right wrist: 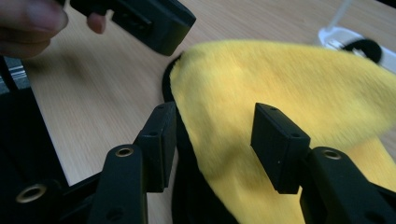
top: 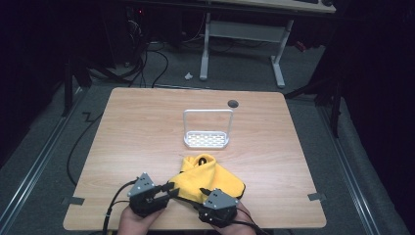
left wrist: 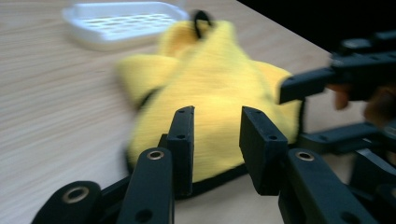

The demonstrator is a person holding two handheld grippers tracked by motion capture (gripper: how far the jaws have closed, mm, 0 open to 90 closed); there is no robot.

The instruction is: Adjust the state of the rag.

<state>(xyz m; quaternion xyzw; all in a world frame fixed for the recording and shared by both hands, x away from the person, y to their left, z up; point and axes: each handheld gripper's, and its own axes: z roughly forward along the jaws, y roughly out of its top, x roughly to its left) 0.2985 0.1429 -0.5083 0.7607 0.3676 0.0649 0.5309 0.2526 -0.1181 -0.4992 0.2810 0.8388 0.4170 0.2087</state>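
A crumpled yellow cloth [top: 208,178] with black trim and a black hanging loop [top: 201,159] lies on the wooden table near its front edge. My left gripper [top: 170,190] sits at the cloth's left corner, pointing right. In the left gripper view the jaws [left wrist: 217,114] stand apart, with the cloth [left wrist: 219,84] just beyond them and nothing pinched. My right gripper [top: 204,195] is at the cloth's front edge. In the right gripper view its jaws [right wrist: 215,112] stand wide open, with the cloth's edge [right wrist: 289,79] lying between them and untouched by the pads.
A white slotted tray [top: 206,140] with a tall wire handle stands behind the cloth at the table's middle. A black round grommet [top: 233,103] sits near the far edge. Tape marks [top: 317,197] flag the front corners. A white desk frame [top: 278,63] stands beyond the table.
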